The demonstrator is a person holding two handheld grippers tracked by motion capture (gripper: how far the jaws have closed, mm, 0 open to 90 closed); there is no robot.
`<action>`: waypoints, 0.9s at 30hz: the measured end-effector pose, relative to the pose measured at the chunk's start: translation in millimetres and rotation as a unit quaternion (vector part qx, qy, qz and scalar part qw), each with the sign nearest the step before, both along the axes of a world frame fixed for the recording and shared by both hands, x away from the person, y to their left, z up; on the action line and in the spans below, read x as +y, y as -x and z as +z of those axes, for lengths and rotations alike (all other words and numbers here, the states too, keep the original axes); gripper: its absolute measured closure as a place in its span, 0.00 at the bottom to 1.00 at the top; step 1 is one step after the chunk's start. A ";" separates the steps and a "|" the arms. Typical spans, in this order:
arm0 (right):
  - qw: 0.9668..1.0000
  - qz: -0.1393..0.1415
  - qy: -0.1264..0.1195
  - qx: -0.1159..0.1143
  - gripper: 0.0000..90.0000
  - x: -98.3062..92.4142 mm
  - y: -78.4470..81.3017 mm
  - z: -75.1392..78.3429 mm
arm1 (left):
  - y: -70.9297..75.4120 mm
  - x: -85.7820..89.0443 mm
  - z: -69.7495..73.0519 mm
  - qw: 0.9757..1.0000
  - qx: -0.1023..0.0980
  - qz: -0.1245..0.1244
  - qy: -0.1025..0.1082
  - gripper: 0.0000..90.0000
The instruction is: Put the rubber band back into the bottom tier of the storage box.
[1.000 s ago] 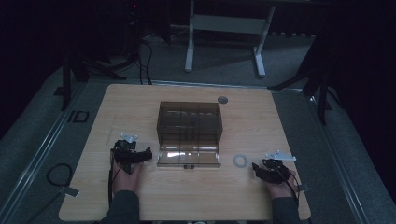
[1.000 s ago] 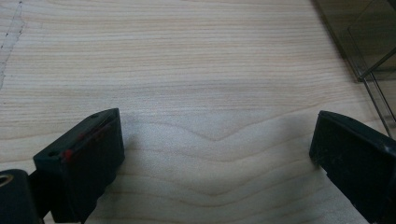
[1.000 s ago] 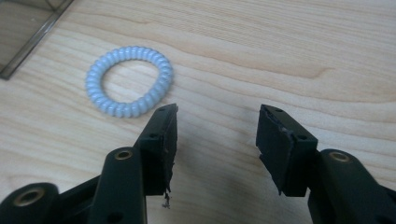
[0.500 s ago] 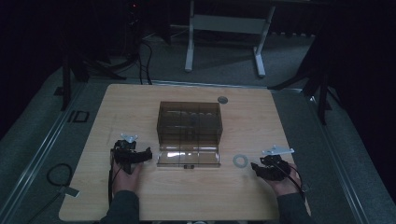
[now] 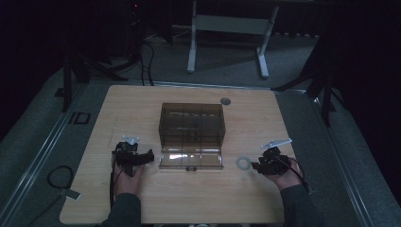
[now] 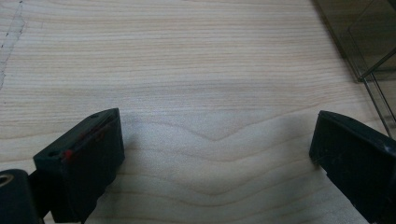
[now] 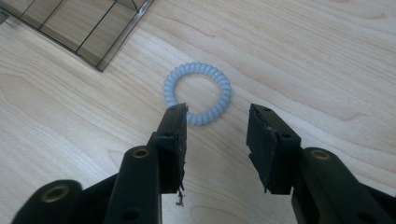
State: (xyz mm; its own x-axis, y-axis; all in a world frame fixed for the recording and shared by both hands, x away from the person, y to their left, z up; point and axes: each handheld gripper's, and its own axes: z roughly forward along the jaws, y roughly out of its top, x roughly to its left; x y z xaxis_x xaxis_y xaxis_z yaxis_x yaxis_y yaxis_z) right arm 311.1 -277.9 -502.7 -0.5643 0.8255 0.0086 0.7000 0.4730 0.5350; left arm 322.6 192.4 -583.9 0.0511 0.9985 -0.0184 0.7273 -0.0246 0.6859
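Work in hand: the right gripper (image 7: pixel 217 123) was reaching for a pale blue coiled hair tie (image 7: pixel 198 93) lying flat on the wooden table (image 5: pixel 142 109).

Where the tie lay: on bare wood just off the front right corner of the open lid (image 5: pixel 191 159) of the tinted clear box (image 5: pixel 192 124), apart from it, between the lid and the right gripper (image 5: pixel 263 165) in the high view.

Key relation: in the right gripper view the tie sat just ahead of the jaw tips and somewhat to the left of their centre line; its near edge was at the tip of the left jaw, and I could not tell whether they touched.

Axis: the tie was a round loop, so it had no long axis to line up with; any part of the rim would probably serve.

Right fingers: parted at a moderate gap, nothing between them.

Left gripper (image 6: pixel 215 154): jaws spread wide over bare wood, holding nothing, with a corner of the box at the upper right of its view.

Nearer hand: the right one, plainly; the left gripper (image 5: pixel 133 156) stood on the far side of the lid, well apart from the tie.

Judged next need: a short push forward with a slight shift to the left, so that one jaw enters the loop or both straddle its rim.
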 end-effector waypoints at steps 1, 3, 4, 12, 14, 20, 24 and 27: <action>1.000 -0.001 0.001 0.006 0.65 0.4 -1.3 0.8 | 0.0 0.0 0.0 1.000 0.000 0.000 0.000 0.03; 1.000 0.002 0.004 0.010 0.65 1.0 -3.5 2.4 | 0.0 0.0 0.0 1.000 0.000 0.000 0.000 0.03; 1.000 0.003 0.007 0.012 0.66 1.4 -4.2 3.2 | 0.0 0.0 0.1 1.000 0.001 0.000 0.000 0.03; 0.999 0.016 0.024 0.029 0.68 5.7 -10.9 7.6 | 0.0 -0.1 0.1 1.000 0.001 0.000 0.000 0.03; 0.999 0.022 0.027 0.033 0.69 7.7 -12.1 9.0 | -0.1 -0.2 0.1 1.000 0.001 0.001 0.000 0.03; 0.997 0.036 0.042 0.045 0.70 13.7 -18.6 11.3 | 0.0 -0.2 0.1 1.000 0.001 0.001 0.000 0.03; 0.996 0.045 0.052 0.051 0.70 18.5 -22.8 13.3 | 0.0 -0.3 0.1 1.000 0.001 0.001 0.000 0.03; 0.996 0.048 0.054 0.056 0.70 20.3 -26.8 15.0 | 0.2 -0.6 0.1 1.000 0.001 0.003 0.000 0.03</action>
